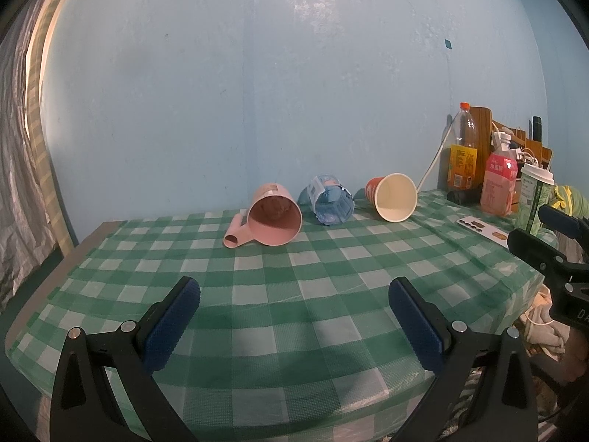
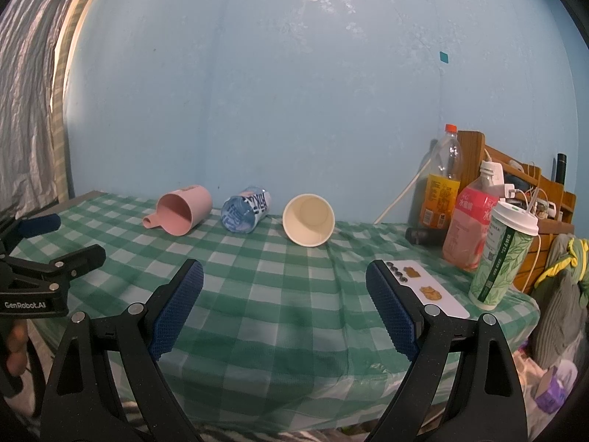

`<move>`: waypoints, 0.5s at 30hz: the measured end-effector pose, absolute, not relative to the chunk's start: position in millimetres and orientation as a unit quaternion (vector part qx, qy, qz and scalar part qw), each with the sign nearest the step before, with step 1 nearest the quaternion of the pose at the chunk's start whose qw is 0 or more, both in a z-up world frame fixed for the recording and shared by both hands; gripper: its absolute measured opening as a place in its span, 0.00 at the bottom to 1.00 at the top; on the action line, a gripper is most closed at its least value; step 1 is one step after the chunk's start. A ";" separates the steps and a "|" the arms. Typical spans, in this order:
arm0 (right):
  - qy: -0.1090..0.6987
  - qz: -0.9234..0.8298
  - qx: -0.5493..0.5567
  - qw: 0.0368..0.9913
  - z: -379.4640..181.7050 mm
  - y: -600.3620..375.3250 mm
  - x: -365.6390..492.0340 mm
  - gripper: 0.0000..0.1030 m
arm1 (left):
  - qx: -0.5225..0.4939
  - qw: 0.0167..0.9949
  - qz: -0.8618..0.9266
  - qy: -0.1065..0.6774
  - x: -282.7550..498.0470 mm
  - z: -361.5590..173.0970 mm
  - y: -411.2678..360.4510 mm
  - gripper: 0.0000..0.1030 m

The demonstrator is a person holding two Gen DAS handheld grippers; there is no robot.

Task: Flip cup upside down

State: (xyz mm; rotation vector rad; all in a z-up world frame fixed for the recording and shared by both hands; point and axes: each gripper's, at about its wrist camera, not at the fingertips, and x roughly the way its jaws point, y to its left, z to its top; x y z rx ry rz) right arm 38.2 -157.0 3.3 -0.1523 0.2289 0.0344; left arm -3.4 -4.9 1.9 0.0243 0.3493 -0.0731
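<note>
Three cups lie on their sides in a row at the far side of the green checked tablecloth, mouths toward me. A pink mug with a handle is on the left. A clear blue plastic cup is in the middle. An orange paper cup with a white inside is on the right. My left gripper is open and empty above the near part of the table. My right gripper is open and empty, to the right of the left one.
Bottles, a lidded green paper cup, a wooden rack with cables and a white phone crowd the table's right end. Blue wall stands behind the cups. A curtain hangs at left. Clothes lie off the right edge.
</note>
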 end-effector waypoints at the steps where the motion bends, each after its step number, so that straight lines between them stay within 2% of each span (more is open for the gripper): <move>1: 0.114 0.017 -0.076 0.990 3.3 -156.9 38.3 0.87 | 0.012 0.984 -0.037 0.174 -3.5 1.8 -5.0 1.00; 15: 0.116 0.018 -0.076 0.990 2.9 -157.4 38.4 0.87 | 0.015 0.983 -0.039 0.179 -3.2 0.2 -7.1 1.00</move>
